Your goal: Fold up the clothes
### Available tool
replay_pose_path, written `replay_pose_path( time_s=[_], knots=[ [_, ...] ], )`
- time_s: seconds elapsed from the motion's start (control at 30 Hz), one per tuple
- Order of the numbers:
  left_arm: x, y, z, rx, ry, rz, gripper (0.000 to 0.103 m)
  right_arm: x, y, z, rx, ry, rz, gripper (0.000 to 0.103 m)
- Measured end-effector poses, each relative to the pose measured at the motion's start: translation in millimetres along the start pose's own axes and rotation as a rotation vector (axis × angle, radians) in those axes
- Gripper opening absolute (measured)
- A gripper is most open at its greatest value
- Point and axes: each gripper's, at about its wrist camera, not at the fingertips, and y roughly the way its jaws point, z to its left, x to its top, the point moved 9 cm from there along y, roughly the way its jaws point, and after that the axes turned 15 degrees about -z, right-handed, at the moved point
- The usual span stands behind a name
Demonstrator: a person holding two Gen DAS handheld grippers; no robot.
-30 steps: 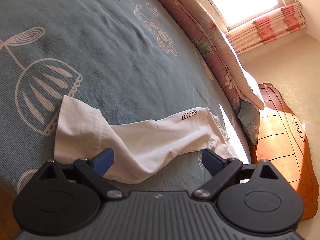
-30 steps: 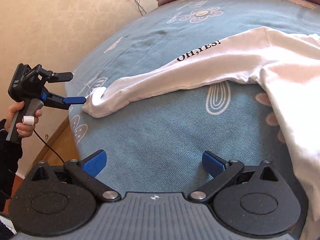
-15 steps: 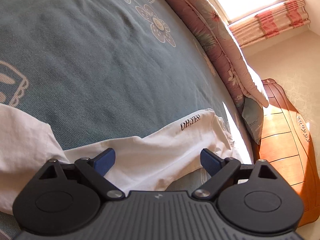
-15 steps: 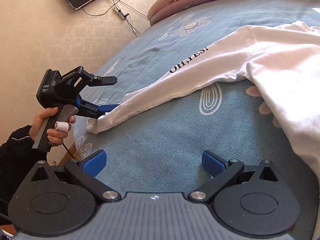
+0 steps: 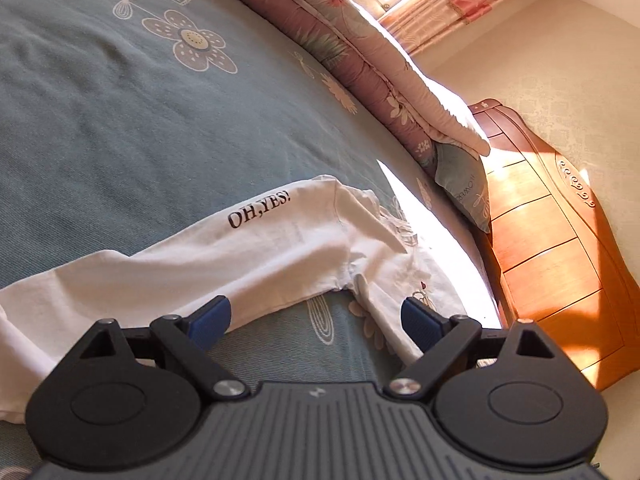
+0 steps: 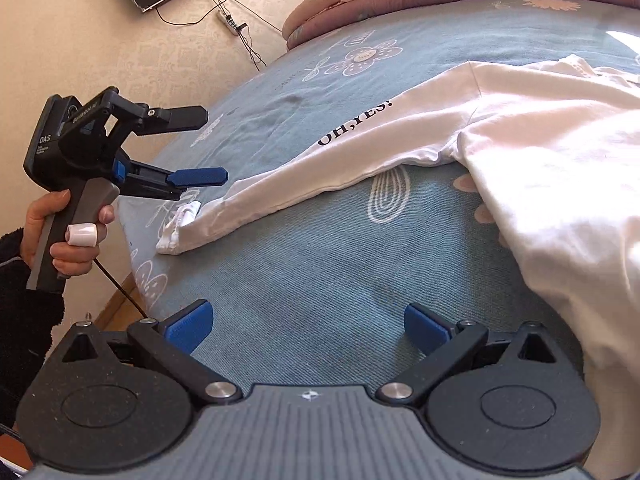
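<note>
Both grippers, left (image 6: 208, 144) and right (image 6: 308, 326), hover with jaws spread, empty, over the white long-sleeved shirt (image 6: 540, 152) on the bedspread (image 6: 320, 264).

1. The white shirt (image 6: 540, 168) is thin, soft cloth, matt, lightly creased, with black printed letters on its sleeve (image 5: 256, 248).
2. The bedspread (image 5: 100, 128) is a teal woven cloth with a fine ribbed grain and pale printed flowers.
3. The quilt (image 5: 360, 60) is padded, stitched floral cloth.
4. The headboard (image 5: 560, 264) is varnished wood, glossy in the sun.
5. The left gripper (image 5: 316, 320) and right gripper (image 6: 308, 324) are matt black plastic, faintly speckled, with ridged blue pads (image 6: 424, 326) and bright metal pivot bolts (image 6: 220, 390).
</note>
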Motion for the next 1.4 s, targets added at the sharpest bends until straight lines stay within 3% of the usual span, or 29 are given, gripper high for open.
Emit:
replay_pose_path(
  time_s=[0.17,0.37,0.47,0.53,0.63,0.77,0.93,1.07,1.23,1.4],
  knots=[
    [4.8,29.1,-5.5,0.012,0.015,-0.003,0.091,-13.0,-19.8,-12.0,-0.063,-0.079,0.015,0.103],
    [17.0,63.1,7.9,-0.004,-0.064,0.031,0.09,-17.8,-30.6,-19.8,-0.034,-0.066,-0.041,0.103],
    [2.0,73.4,19.2,0.04,-0.047,0.07,0.091,-15.7,-30.9,-22.6,-0.02,-0.04,-0.06,0.103],
    [-7.9,70.4,27.0,0.033,-0.068,0.055,0.091,-14.8,-31.9,-23.7,-0.008,-0.031,-0.069,0.103],
    [-19.0,54.9,30.5,0.002,-0.113,0.04,0.091,-14.7,-32.8,-24.8,0.006,-0.029,-0.08,0.103],
    [-21.9,25.4,35.1,0.026,-0.13,0.01,0.091,-14.2,-32.7,-25.6,0.016,-0.029,-0.097,0.103],
    [2.0,-33.4,33.6,0.109,-0.079,-0.119,0.091,-14.2,-32.3,-23.8,0.009,-0.037,-0.104,0.103],
    [8.5,-82.3,62.3,0.224,-0.174,-0.192,0.091,-15.0,-31.9,-23.0,0.0,-0.045,-0.109,0.103],
    [-10.8,-118.4,105.2,0.384,-0.285,-0.227,0.091,-16.2,-31.8,-21.9,-0.014,-0.049,-0.116,0.103],
    [-24.8,-125.5,136.5,0.433,-0.388,-0.266,0.091,-17.2,-30.2,-19.5,-0.038,-0.069,-0.109,0.103]
  ],
)
